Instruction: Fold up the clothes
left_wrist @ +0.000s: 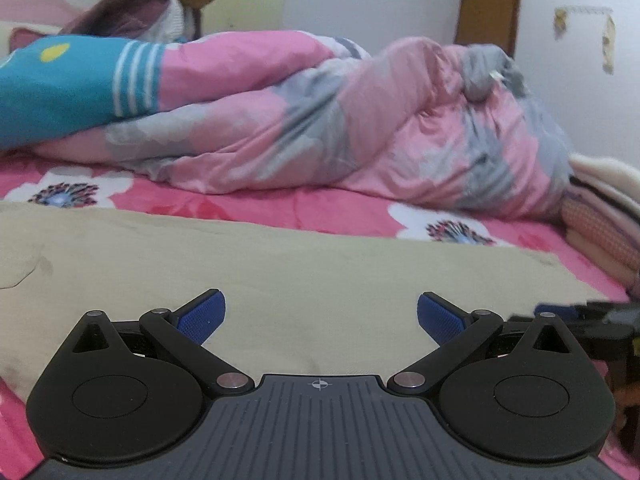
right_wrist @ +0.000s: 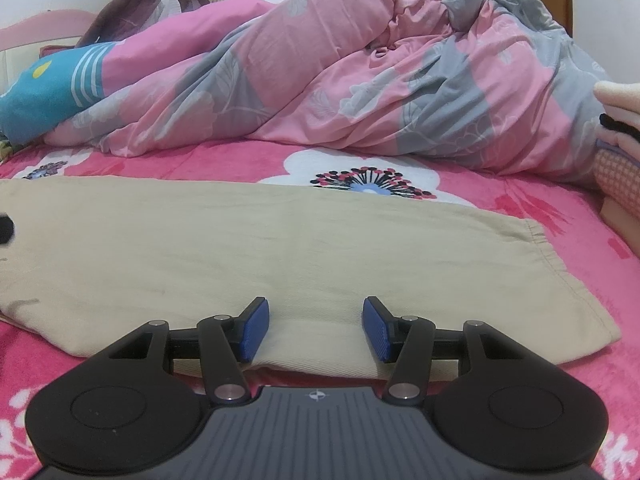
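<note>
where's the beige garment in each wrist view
Left wrist: the beige garment fills the lower middle, spread across the frame just beyond the open left gripper.
Right wrist: it crosses the middle band, its hemmed end at the right, its near edge between the right gripper pads.
Shared landmark: the pink and grey quilt heaped behind it.

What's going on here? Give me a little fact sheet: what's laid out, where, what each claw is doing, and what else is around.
garment: beige cloth, spread flat
surface: pink flowered bedspread
left claw: open, over the cloth, nothing gripped
right claw: open, at the cloth's near edge, fabric between its blue pads, not pinched
behind: bunched pink and grey quilt
far side: a seated person
</note>
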